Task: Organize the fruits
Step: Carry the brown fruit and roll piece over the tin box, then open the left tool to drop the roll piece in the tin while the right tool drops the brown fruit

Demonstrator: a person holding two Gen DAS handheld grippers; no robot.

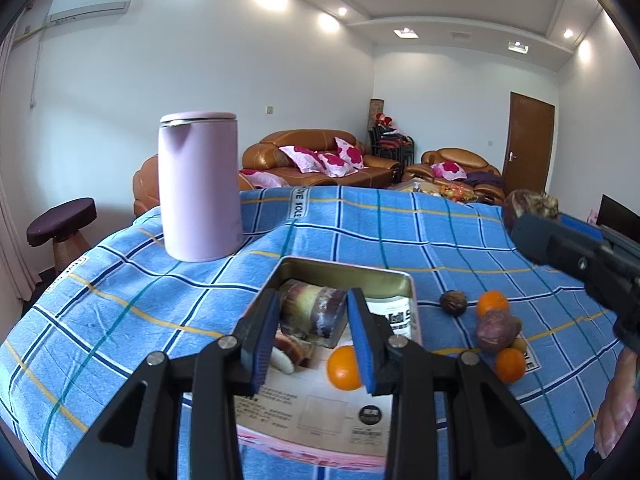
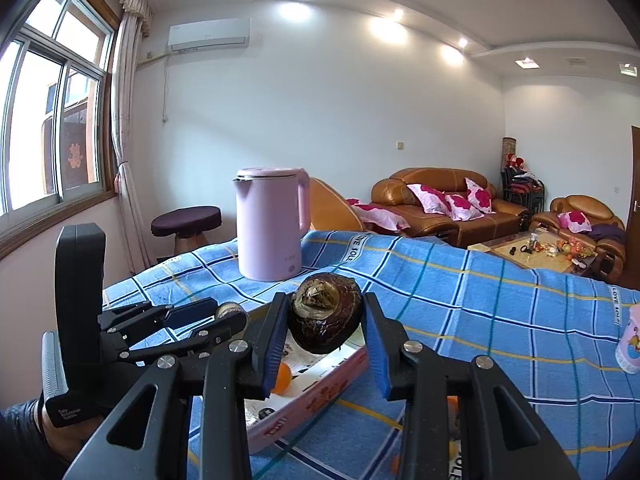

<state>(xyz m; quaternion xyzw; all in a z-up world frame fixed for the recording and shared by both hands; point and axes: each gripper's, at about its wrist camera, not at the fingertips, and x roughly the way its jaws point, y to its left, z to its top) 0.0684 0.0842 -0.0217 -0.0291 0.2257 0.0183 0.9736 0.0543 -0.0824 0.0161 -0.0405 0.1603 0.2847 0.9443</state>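
My right gripper [image 2: 325, 322] is shut on a dark brown round fruit [image 2: 325, 314] and holds it in the air above the pink tin box [image 2: 320, 396]; the fruit also shows at the right of the left wrist view [image 1: 530, 206]. My left gripper [image 1: 314, 336] is open and empty, hovering over the open tin box [image 1: 412, 304]. The box holds an orange [image 1: 343, 368], cut purple cane pieces [image 1: 316, 312] and other fruit. To the box's right on the cloth lie two oranges [image 1: 493, 302], a purple fruit [image 1: 496, 330] and a small dark fruit [image 1: 453, 302].
A pink kettle [image 1: 198, 188] stands at the back left of the table, which is covered by a blue checked cloth [image 1: 400, 232]. A pink cup [image 2: 630, 340] stands at the right edge. Sofas, a stool and a coffee table stand beyond.
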